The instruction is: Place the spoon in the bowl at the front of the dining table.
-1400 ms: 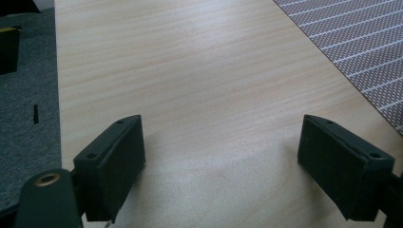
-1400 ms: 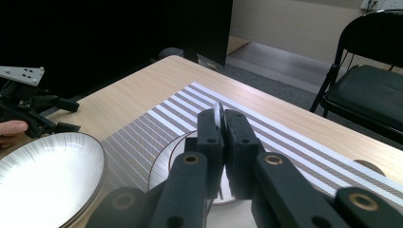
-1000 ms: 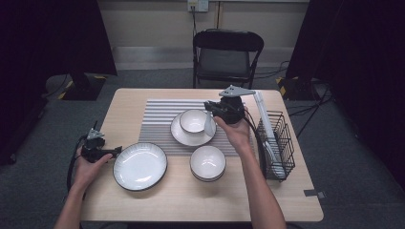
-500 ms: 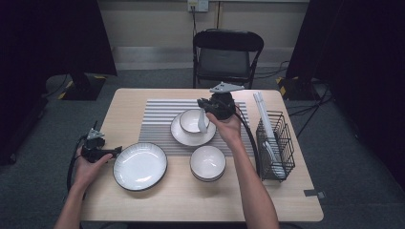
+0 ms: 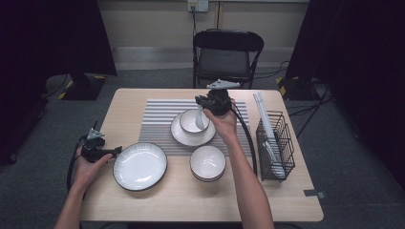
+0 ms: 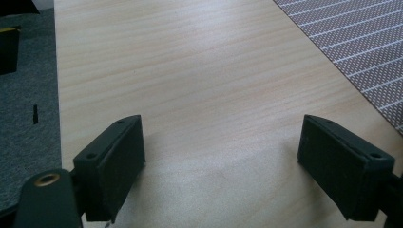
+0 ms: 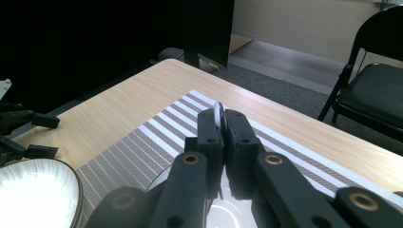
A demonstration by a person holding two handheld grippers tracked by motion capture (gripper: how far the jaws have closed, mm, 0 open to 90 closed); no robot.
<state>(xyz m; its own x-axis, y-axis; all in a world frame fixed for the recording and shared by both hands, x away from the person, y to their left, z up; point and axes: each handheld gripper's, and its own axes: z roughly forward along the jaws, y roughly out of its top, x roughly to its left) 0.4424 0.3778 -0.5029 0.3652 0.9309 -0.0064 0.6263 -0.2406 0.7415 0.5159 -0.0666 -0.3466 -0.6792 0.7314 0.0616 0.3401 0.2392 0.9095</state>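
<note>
My right gripper [image 5: 204, 105] hangs over the back of the striped mat [image 5: 155, 119], shut on the handle of a white spoon [image 5: 199, 121]. The spoon slants down into a small white bowl [image 5: 190, 125] that stands on a white plate [image 5: 191, 138]. In the right gripper view the spoon handle [image 7: 218, 113] shows pinched between the closed jaws of the right gripper [image 7: 219, 124]. My left gripper [image 5: 114, 150] rests at the table's left edge, open, with only bare wood between its jaws, as the left gripper view [image 6: 223, 156] shows. It sits just left of a large white plate [image 5: 140, 165].
A second white bowl [image 5: 207, 162] stands in front of the mat. A black wire rack [image 5: 274, 148] with long white utensils stands at the right edge. A black folding chair [image 5: 227, 52] is behind the table. Bare wood lies along the front and left.
My right gripper has moved a little to the left and farther back with the spoon, which now reaches into the small bowl. The left hand has stayed put.
</note>
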